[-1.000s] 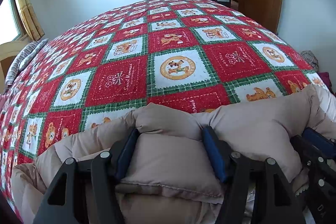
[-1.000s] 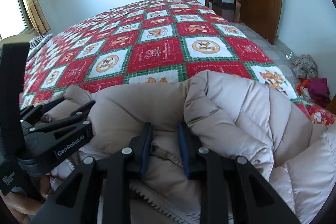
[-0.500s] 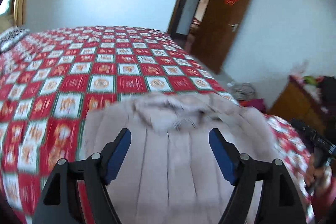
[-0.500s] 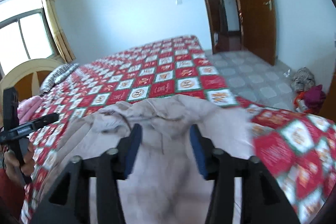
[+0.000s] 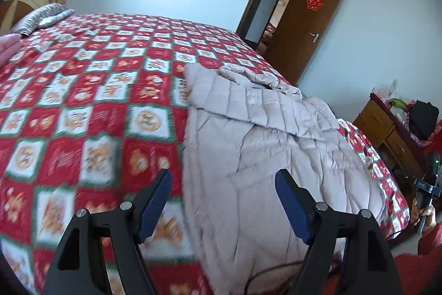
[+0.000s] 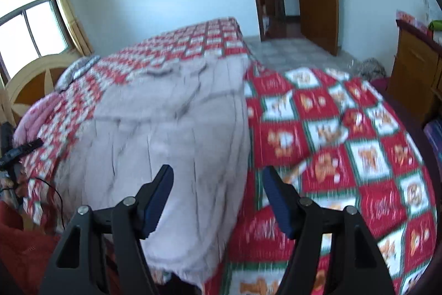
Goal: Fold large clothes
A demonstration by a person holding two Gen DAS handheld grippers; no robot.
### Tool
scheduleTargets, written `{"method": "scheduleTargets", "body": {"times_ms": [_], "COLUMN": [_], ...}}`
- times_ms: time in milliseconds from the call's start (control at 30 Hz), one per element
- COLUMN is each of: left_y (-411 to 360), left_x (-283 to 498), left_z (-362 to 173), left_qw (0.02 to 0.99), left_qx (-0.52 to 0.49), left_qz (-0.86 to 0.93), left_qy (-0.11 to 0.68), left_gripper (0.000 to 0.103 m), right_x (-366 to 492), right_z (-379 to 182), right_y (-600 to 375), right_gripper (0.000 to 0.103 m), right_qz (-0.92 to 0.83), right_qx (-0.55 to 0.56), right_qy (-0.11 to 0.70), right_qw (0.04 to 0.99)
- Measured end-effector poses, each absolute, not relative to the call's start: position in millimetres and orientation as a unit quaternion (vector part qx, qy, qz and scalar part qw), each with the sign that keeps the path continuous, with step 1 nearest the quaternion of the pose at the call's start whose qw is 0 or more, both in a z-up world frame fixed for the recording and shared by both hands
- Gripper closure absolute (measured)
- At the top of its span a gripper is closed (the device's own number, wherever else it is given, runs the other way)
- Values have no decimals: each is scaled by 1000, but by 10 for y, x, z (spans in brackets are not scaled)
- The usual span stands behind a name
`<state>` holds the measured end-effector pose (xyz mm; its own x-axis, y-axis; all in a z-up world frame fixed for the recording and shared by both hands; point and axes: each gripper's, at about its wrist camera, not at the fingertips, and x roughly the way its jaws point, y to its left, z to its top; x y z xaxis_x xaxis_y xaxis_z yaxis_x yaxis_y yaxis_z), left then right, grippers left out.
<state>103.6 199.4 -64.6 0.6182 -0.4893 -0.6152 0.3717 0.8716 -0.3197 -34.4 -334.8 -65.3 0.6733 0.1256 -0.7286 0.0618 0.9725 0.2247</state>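
A beige quilted down jacket (image 5: 262,143) lies spread flat on the bed, its collar end bunched toward the far side. In the right wrist view the same jacket (image 6: 171,123) hangs a little over the near bed edge. My left gripper (image 5: 222,179) hovers above the jacket's near left part, open, with nothing between its blue pads. My right gripper (image 6: 217,173) hovers over the jacket's right edge. Its jaws are opening and hold nothing.
A red, white and green checked bedspread (image 5: 83,101) covers the bed. A striped pillow (image 5: 41,18) lies at the head. An open wooden door (image 5: 304,32) and a wooden cabinet (image 5: 386,129) stand to the right. Clothes heap (image 6: 370,68) lies on the floor.
Both grippers were shut on a fold of the jacket. They let go, opened and drew back and upward. The jacket now lies flat below them.
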Motion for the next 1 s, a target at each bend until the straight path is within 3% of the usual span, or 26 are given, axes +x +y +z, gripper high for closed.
{"method": "scheduleTargets", "body": {"times_ms": [133,267,400,633,800,833,867,1000], "left_y": [2111,2026,1895,1840,1837,1826,1792,1723], "left_x": [778,584,682,891,822,817,802,756], "left_z": [-654,-814,-1074,-1789,-1810,-1825,-1836,-1799], "left_qw": [896,898,894,839,810,805,808,822], "left_qx": [-69,-24,9,-57,-143,-151,-142,-110], "left_qz": [-247,-269,-249,-264,-335,-342,-340,-323], "left_qy": [362,347,372,472,459,460,460,456], "left_gripper": [25,15,15,15,15,17,29,64], "right_x": [-429,-526,-594,-644,-643,-635,-626,-583], "right_z": [-932,-1151,-1343,-1345,-1375,-1381,-1388,-1406], "right_y": [-3246,-3219,-3186,-3004,-3004,-3025,-3044,-3071], "right_gripper": [34,34,34,31,37,38,42,76], "right_qz": [14,14,32,71,86,87,84,83], "right_qx": [117,140,169,143,145,148,151,169], "right_qy": [417,421,444,458,453,452,451,453], "right_qw": [901,896,879,874,875,875,876,871]}}
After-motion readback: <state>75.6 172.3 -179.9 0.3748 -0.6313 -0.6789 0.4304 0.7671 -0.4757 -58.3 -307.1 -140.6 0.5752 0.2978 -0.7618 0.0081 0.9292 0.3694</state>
